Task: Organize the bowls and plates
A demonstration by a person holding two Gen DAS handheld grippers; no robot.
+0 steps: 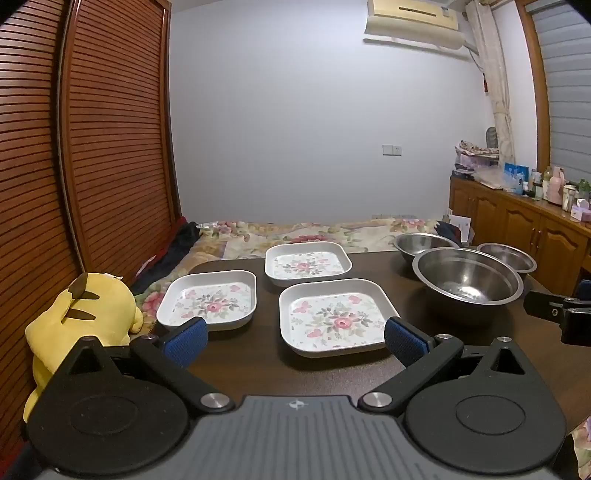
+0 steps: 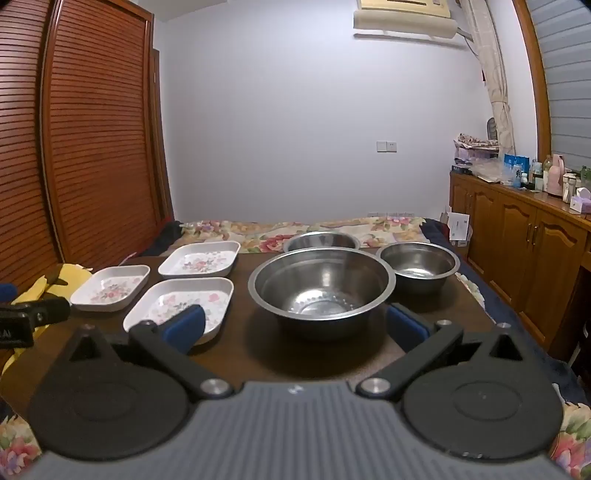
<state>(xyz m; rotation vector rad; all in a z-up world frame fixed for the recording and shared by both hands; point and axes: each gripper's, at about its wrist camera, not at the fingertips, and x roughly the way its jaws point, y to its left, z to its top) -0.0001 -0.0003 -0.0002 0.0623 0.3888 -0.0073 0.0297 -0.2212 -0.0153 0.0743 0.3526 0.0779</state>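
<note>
— Home bedroom, surely?
— Yes: floral bedding point(image 1: 314, 230) mid-frame, behind a dark table point(image 1: 258, 350); louvred wooden wardrobe doors point(image 1: 110, 147) filling the left.
— Anything else?
— Air conditioner point(image 1: 412, 22) top right, cluttered wooden sideboard point(image 1: 517, 221) at right, yellow plush toy point(image 1: 81, 321) lower left.

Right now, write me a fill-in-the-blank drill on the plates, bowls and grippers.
1. The table holds ____ square floral plates, such as the nearest plate.
2. The steel bowls number ____, the big bowl nearest the camera.
3. The left gripper and right gripper both have their jaws ____.
4. The yellow plush sits at the table's ____ edge.

Missing words: three; three; open; left
</note>
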